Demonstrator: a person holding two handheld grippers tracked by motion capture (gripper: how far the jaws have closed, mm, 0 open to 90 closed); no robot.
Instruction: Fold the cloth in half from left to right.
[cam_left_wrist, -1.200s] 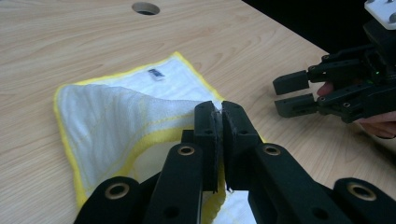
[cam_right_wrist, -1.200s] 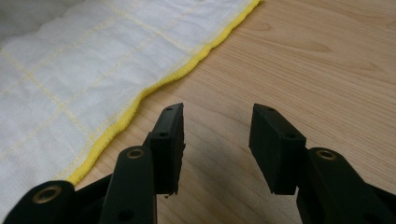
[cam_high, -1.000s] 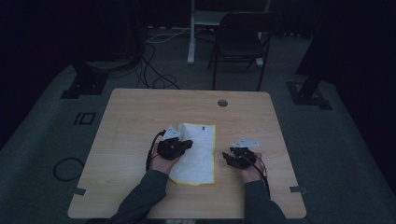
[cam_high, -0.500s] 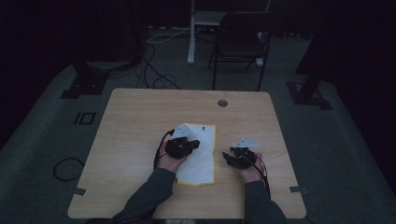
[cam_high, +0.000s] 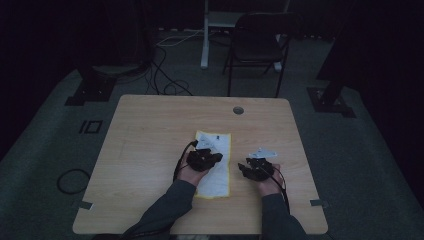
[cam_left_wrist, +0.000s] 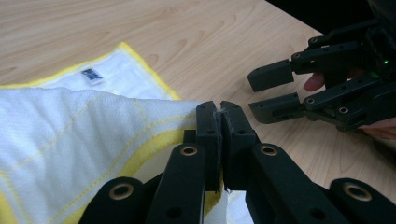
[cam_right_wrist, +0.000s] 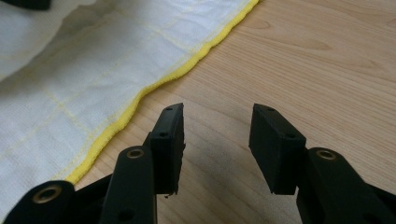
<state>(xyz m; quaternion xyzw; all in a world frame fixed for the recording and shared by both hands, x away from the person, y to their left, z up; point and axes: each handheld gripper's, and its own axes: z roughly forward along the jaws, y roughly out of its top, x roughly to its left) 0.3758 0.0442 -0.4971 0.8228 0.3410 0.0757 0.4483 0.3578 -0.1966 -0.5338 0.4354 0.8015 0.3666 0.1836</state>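
Nearest your side of the table (cam_high: 150, 130), your two sleeves come up from the bottom edge of the high view, each hand carrying a claw. Your left claw (cam_left_wrist: 219, 112) has its jaws pressed together on a fold of the white cloth (cam_left_wrist: 70, 135), pinching it at the yellow hem; in the left gripper view the fabric rises off the wood toward the jaws, with a small blue label (cam_left_wrist: 91, 76) on the flat layer beyond. From above, that left claw (cam_high: 204, 159) sits over the middle of the cloth (cam_high: 216, 177), which lies lengthwise at the centre of the table, its near end close to your left sleeve.

Your right claw (cam_right_wrist: 215, 140) stands with its jaws apart and nothing between them, hovering over bare wood just beside the cloth's yellow hem (cam_right_wrist: 154, 86). In the high view the right claw (cam_high: 256, 167) is just right of the cloth, pointing toward the left one.

Farther out, a round cable hole (cam_high: 238, 110) sits near the table's far edge. Beyond the table, a dark chair (cam_high: 257, 45) stands on the grey floor (cam_high: 45, 145), with loose cables (cam_high: 165, 80) to its left.
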